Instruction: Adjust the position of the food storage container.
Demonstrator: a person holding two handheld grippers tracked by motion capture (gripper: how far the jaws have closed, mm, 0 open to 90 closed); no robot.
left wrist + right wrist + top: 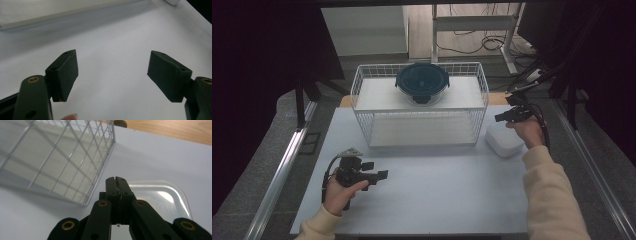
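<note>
My left claw (379,175), lower left, gapes over bare counter (437,190). Right claw (116,181) pinched together, empty, above the white rounded plastic container (503,140) mid-right. Nothing grabbed yet, I'd say.

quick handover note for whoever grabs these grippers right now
Left gripper: open, empty, low over the white table at front left.
Right gripper: fingers shut on nothing, just above the white square container right of the wire rack.
Round container with dark lid sits on the rack's top shelf; lower shelf is bare.
Done: nothing gripped yet. Left: probably open the right gripper and take the white container.
</note>
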